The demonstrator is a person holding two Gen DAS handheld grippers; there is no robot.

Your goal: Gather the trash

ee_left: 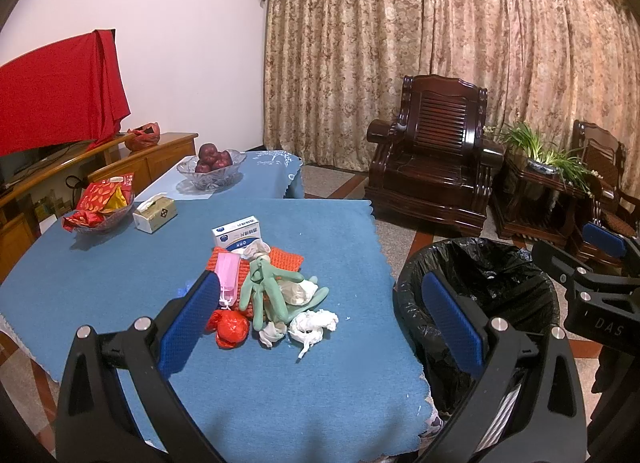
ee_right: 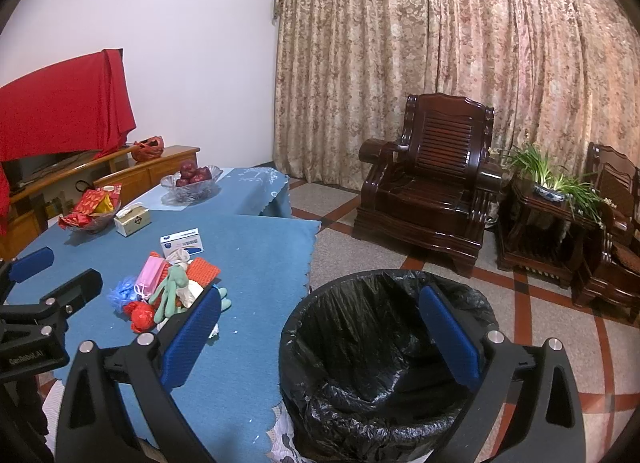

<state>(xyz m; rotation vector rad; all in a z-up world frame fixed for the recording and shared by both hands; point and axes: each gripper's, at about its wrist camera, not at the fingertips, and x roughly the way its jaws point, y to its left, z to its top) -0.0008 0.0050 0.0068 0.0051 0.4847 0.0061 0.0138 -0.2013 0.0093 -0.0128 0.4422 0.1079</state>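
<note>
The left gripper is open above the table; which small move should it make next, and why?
Probably lower the left gripper onto the crumpled white tissue, the nearest piece of the trash pile. Both grippers are open and hold nothing, and the black-lined bin beside the table looks empty.

Dim indoor light; soft shadows, fisheye-warped edges

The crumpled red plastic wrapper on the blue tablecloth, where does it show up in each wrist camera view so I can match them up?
Left wrist view: the crumpled red plastic wrapper lies low and left of centre, just beyond the left tongs' left blue pad.
Right wrist view: it sits at lower left, at the near edge of the trash pile.
Shared landmark: the limp green rubber glove lies immediately right of it in both.
</note>
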